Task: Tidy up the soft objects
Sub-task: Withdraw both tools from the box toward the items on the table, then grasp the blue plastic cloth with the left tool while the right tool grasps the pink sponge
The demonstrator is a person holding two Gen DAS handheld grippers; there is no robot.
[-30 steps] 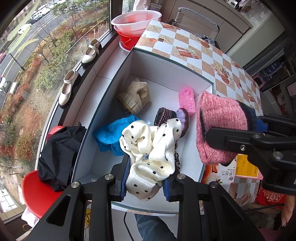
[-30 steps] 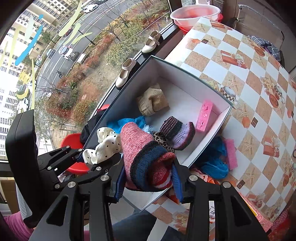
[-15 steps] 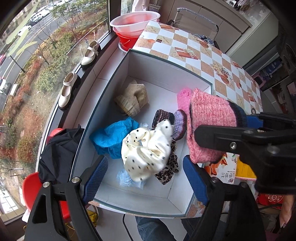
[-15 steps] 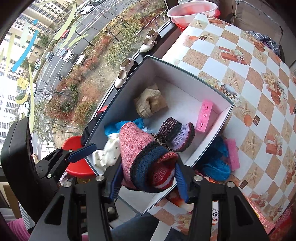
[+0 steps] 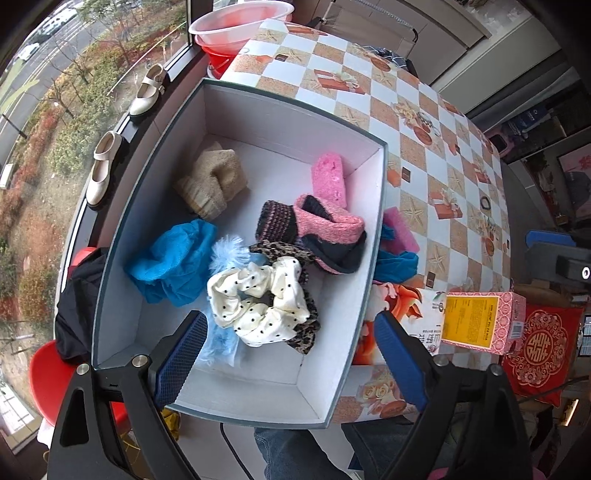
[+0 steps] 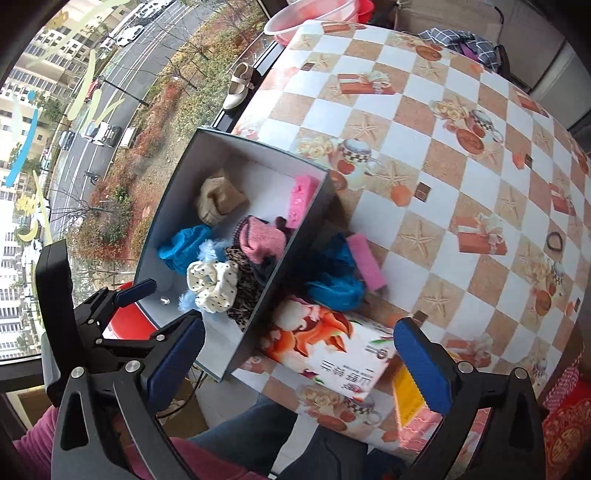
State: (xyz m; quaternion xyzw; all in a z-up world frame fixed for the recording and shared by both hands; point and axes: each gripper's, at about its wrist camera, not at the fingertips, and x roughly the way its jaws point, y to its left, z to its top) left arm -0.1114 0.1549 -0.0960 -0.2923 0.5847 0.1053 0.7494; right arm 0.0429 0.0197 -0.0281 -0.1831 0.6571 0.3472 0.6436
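Note:
A white open box (image 5: 229,110) (image 6: 295,243) holds soft things: a cream polka-dot scrunchie (image 5: 258,295) (image 6: 212,284), a pink knit hat (image 5: 328,225) (image 6: 260,240), a blue cloth (image 5: 173,258), a beige knit piece (image 5: 214,181), a pink sponge (image 5: 328,177) and a leopard scrunchie (image 5: 303,332). My left gripper (image 5: 288,362) is open and empty above the box's near edge. My right gripper (image 6: 295,362) is open and empty, over the table beside the box. Outside the box lie a blue cloth (image 6: 336,284) and a pink sponge (image 6: 365,262).
A flowered carton (image 6: 332,350) and a pink-yellow box (image 5: 480,321) sit at the checkered table's (image 6: 443,166) near edge. A pink basin (image 5: 240,18) stands at the far corner. Shoes (image 5: 103,166) rest on the window ledge. A red stool (image 5: 48,369) with black cloth stands to the left.
My left gripper opened and dropped the polka-dot scrunchie into the box. My right gripper opened, dropped the pink hat into the box and drew back to the right over the table.

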